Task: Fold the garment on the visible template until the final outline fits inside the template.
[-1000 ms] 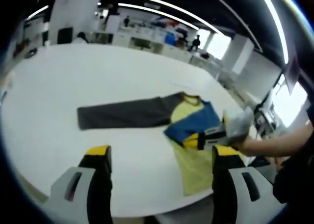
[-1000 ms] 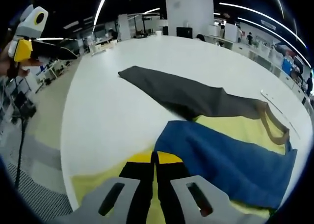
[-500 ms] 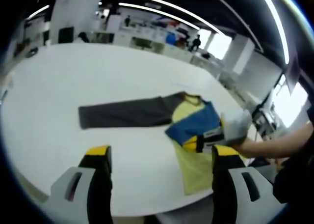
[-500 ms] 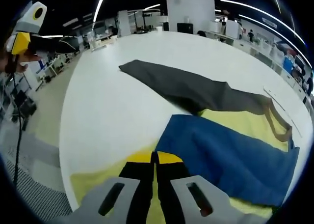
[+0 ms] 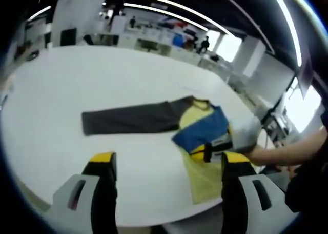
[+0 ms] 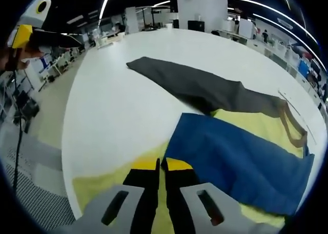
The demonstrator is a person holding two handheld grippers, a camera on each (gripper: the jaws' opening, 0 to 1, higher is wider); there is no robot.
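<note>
So your right gripper [image 6: 159, 164] has its jaws closed on the shirt [image 6: 241, 157], blue sleeve folded in; left gripper [image 5: 166, 164] gapes empty; grey sleeve [image 5: 130, 118] at nine o'clock on the tabletop [image 5: 77, 75] remains.

bright ceiling strips, soft fisheye blur

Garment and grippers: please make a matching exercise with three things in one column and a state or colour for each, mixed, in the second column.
Column 1:
1. left gripper
2. right gripper
3. long sleeve of the garment

Column 2:
A. dark grey, lying flat on the white table
B. open, above the table
C. shut on the blue fold

Pairs: 1-B, 2-C, 3-A
</note>
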